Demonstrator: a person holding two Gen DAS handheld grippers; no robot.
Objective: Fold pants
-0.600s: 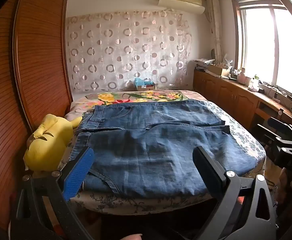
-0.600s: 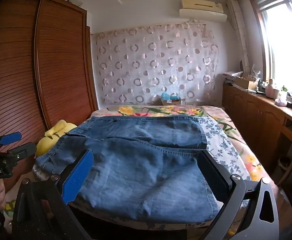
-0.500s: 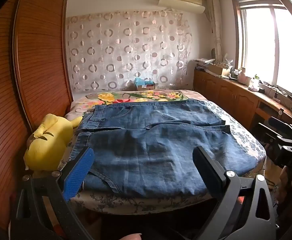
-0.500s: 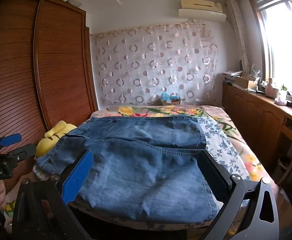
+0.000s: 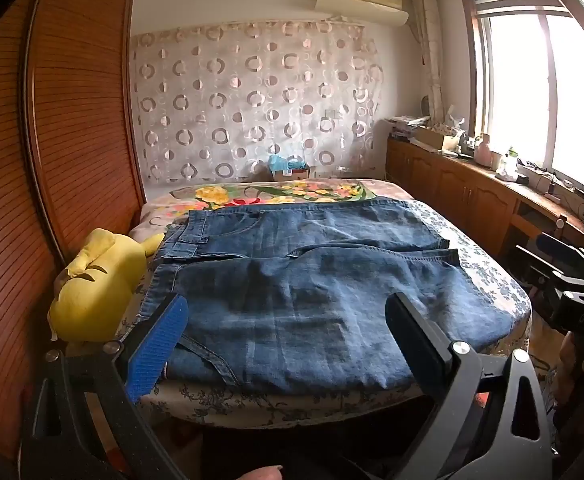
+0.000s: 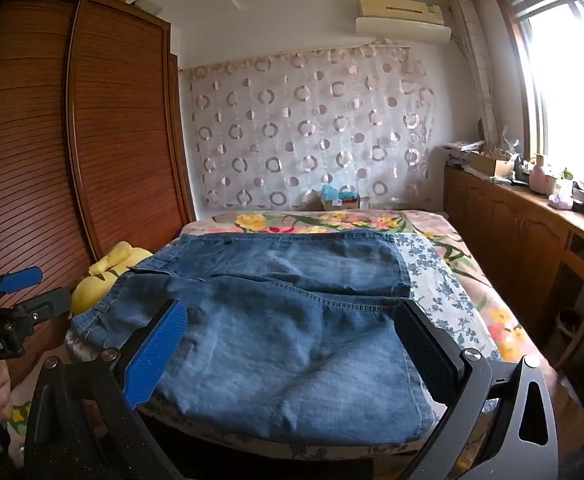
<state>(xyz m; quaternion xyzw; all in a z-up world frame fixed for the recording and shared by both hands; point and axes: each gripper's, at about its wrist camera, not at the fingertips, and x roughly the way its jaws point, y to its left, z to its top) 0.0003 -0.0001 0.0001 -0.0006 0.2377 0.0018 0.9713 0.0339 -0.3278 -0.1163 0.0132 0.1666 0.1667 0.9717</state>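
Nothing has moved since the earlier frames. Left to right: yellow plush toy (image 5: 99, 284) beside the bed (image 5: 504, 296); left gripper (image 5: 287, 334) spread wide, empty; folded blue pants (image 5: 308, 292) flat on the bedspread; right gripper (image 6: 292, 340) likewise apart, empty.

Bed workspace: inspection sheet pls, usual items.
Surface: bed with floral cover, jeans spread across it.
Job's things: blue jeans lying flat, one part folded over the other, waistband at left; near edge reaches the bed's edge.
Clutter: yellow plush toy beside the jeans at the wardrobe side; small box at the far end.
Grippers: left claw open, holding nothing, short of the jeans; right claw likewise open, holding nothing.
Cables: nothing seen.
Surroundings: wooden wardrobe, patterned curtain, air conditioner, window, cluttered cabinets.
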